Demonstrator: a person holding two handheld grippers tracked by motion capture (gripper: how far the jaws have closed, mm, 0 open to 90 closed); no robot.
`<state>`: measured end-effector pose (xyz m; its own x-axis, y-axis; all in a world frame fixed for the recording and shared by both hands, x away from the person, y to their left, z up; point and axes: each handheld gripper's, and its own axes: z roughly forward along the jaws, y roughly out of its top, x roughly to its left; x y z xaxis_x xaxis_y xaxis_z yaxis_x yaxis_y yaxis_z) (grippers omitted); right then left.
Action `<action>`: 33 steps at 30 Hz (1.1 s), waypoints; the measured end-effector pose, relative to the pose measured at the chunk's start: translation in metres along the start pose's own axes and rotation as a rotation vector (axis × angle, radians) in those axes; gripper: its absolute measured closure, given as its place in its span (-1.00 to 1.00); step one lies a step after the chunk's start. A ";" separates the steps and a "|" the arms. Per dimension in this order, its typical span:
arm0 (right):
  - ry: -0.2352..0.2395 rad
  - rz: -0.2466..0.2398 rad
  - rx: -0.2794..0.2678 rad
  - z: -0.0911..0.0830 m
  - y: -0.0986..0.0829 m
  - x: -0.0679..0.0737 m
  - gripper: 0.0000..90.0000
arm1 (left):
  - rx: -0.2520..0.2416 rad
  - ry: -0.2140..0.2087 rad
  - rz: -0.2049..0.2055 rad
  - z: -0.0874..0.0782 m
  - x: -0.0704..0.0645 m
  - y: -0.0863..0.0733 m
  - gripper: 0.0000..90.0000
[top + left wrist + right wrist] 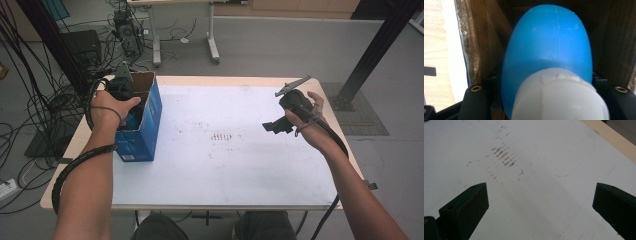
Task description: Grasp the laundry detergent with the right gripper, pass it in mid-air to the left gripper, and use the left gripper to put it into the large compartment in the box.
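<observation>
A blue plastic bottle with a white cap sits between the jaws of my left gripper, which press on its two sides. Brown cardboard walls surround the bottle. In the high view my left gripper reaches down into the open top of a blue cardboard box at the table's left edge. My right gripper is held above the right side of the table, pointing left. Its jaws stand wide open over the white mat with nothing between them.
The white mat covers most of the wooden table and carries brown smudges near its middle. Cables and equipment lie on the floor to the left, and a black post stands at the far right.
</observation>
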<state>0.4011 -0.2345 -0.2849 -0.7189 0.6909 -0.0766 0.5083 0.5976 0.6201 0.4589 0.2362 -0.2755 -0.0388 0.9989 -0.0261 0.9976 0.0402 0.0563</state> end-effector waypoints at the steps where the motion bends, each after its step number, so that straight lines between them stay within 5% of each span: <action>1: -0.001 0.000 0.000 0.000 0.000 0.000 -1.00 | 0.000 0.000 0.000 0.000 0.000 0.000 -0.20; 33: 0.003 -0.010 0.005 0.002 0.003 0.001 -1.00 | -0.001 0.003 0.001 0.000 0.000 0.001 -0.21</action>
<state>0.4031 -0.2314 -0.2842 -0.7254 0.6836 -0.0802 0.5034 0.6065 0.6154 0.4597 0.2360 -0.2752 -0.0383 0.9990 -0.0231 0.9975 0.0395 0.0578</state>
